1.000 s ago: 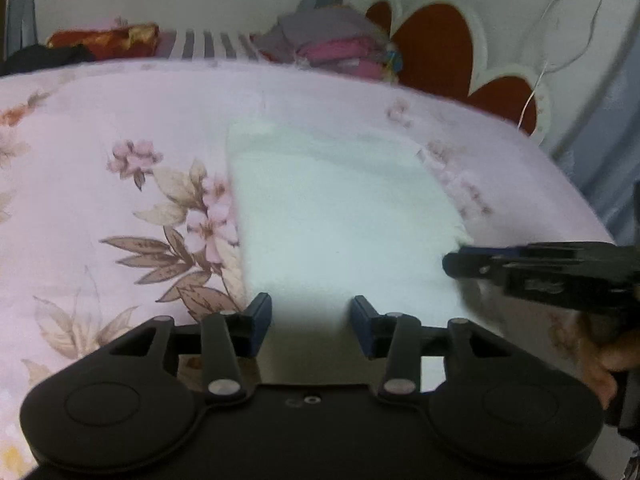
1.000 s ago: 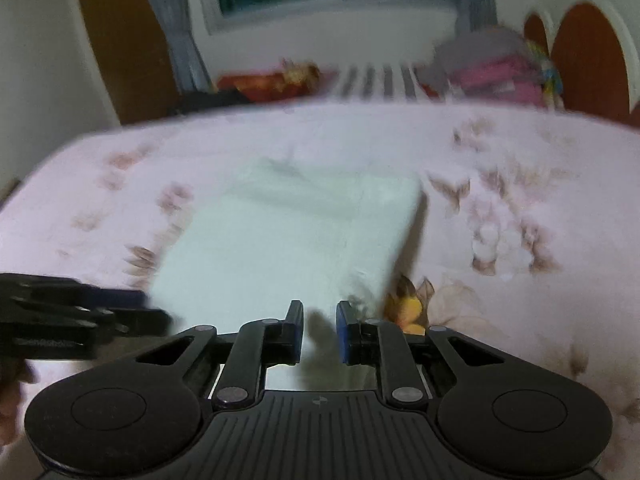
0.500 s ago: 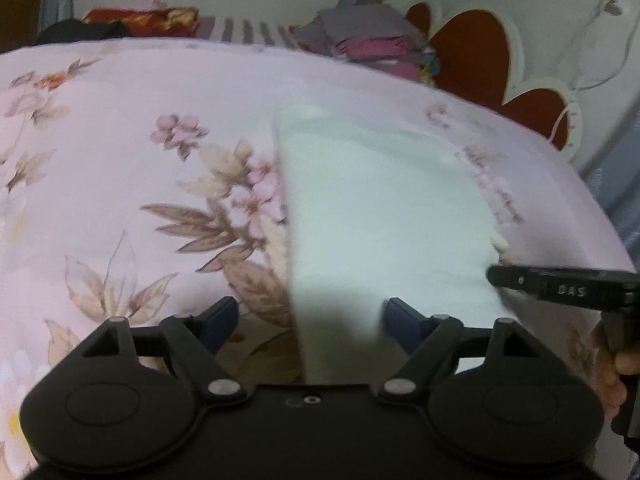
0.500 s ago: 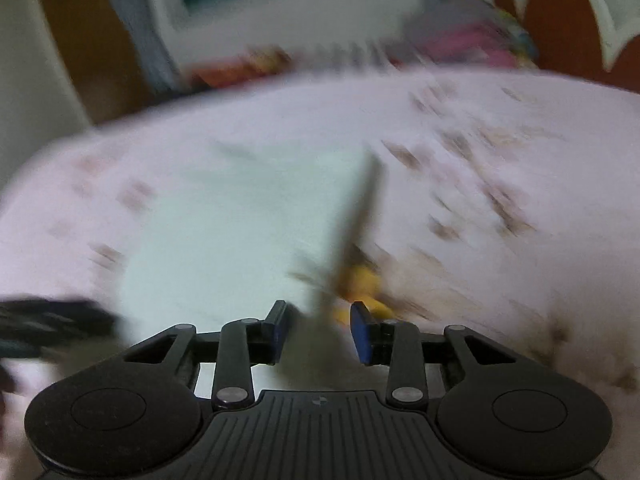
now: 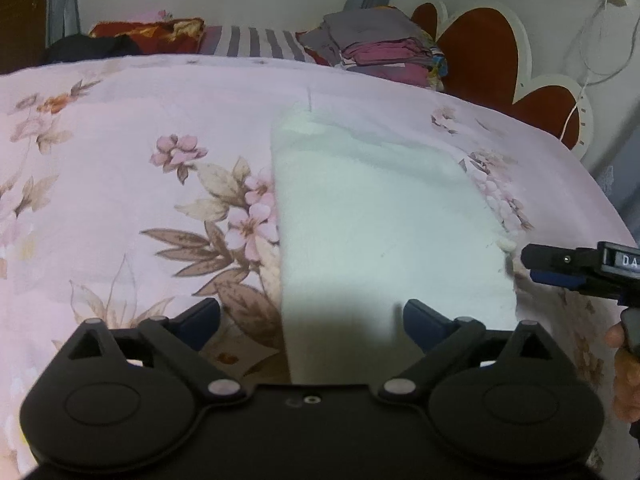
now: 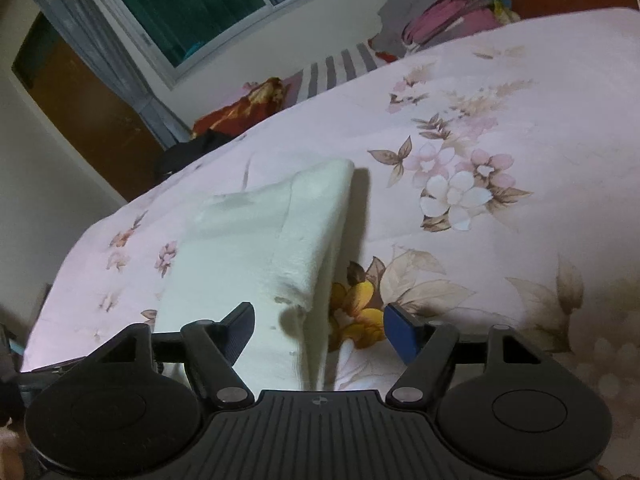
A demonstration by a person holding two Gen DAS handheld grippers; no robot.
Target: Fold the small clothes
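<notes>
A pale mint-white folded cloth (image 5: 384, 216) lies on the pink floral bedspread (image 5: 120, 160). My left gripper (image 5: 311, 320) is open, its fingers astride the cloth's near left edge, holding nothing. My right gripper (image 6: 320, 330) is open over the cloth's near right edge; the cloth (image 6: 248, 248) has a raised fold along its right side between the fingers. The right gripper also shows in the left wrist view (image 5: 560, 268) at the cloth's right edge.
A stack of folded grey and pink clothes (image 5: 380, 52) sits at the far side of the bed by a red and white headboard (image 5: 480, 48). A red patterned bundle (image 5: 148, 36) and striped fabric (image 5: 256, 42) lie at the far edge. A window (image 6: 224, 4) is beyond.
Both grippers opened wide. The left one let the cloth's near edge go flat. The right one tilted and shifted to the cloth's right edge.
</notes>
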